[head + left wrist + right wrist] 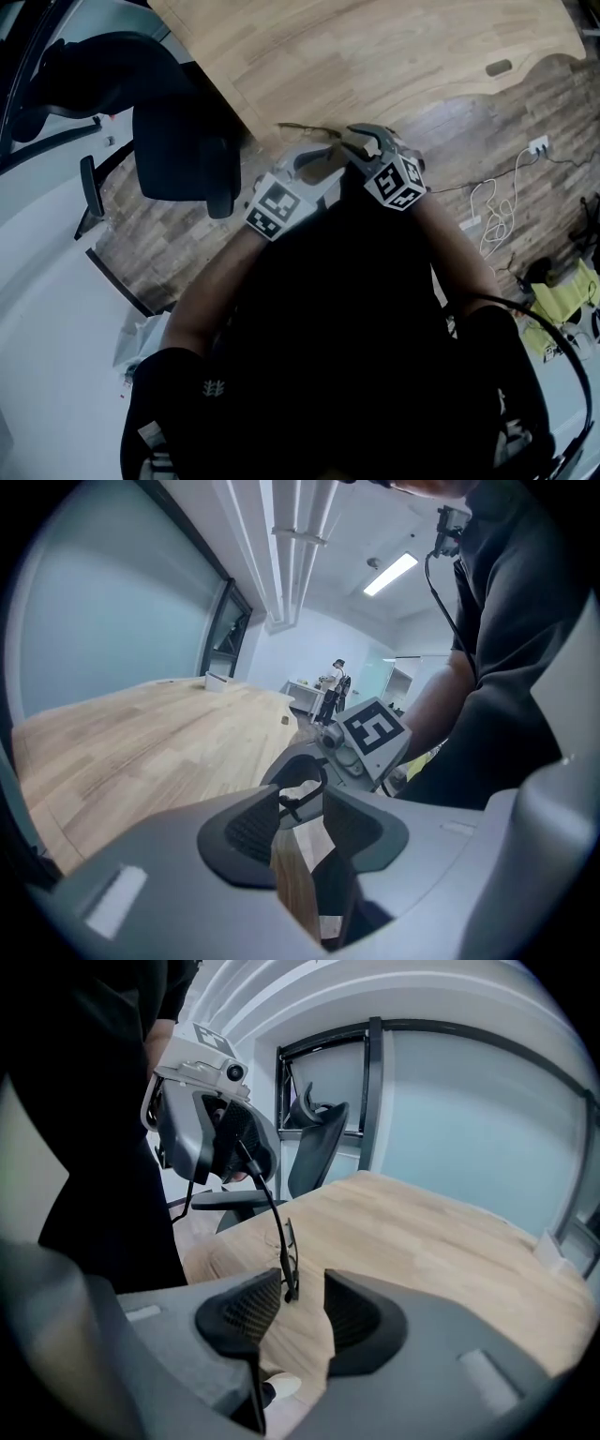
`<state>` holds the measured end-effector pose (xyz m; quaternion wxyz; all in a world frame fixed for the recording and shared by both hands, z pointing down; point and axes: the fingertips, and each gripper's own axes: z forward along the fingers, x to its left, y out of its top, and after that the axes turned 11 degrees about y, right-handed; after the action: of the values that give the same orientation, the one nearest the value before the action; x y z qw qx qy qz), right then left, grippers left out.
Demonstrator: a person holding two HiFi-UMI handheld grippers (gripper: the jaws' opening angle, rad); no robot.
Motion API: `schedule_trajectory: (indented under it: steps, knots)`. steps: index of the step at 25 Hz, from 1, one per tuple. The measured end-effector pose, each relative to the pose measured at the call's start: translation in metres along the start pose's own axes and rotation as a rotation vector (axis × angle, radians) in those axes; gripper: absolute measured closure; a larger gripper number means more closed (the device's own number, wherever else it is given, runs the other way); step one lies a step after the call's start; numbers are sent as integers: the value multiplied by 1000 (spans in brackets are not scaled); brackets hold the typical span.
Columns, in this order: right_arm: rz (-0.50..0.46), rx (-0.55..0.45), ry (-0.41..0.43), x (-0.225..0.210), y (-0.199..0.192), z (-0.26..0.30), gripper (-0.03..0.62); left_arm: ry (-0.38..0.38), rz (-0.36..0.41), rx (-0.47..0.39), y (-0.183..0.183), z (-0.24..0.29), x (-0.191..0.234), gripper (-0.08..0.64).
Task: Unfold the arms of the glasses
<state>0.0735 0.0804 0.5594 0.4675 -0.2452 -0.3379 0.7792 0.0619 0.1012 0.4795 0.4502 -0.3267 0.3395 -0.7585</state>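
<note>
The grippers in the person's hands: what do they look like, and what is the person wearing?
The left gripper and right gripper are smooth grey moulded shells, each with two dark, ridged pads and a cube of black-and-white square markers. The person wears a dark short-sleeved top, with a black cable running down it.

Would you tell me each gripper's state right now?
Left gripper: closed on an arm of the thin black wire-framed glasses.
Right gripper: open, glasses between its jaws, ungripped.
</note>
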Motion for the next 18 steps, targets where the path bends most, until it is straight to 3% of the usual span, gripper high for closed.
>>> schedule_trajectory:
  steps: [13, 15, 18]
  knots:
    - [13, -22, -8, 1, -10, -6, 459, -172, 90, -33, 25, 28, -40, 405]
    - [0, -17, -11, -6, -11, -7, 459, -169, 130, -53, 32, 27, -37, 405]
    - [-16, -5, -5, -19, -13, -9, 459, -87, 155, -69, 41, 18, -7, 405]
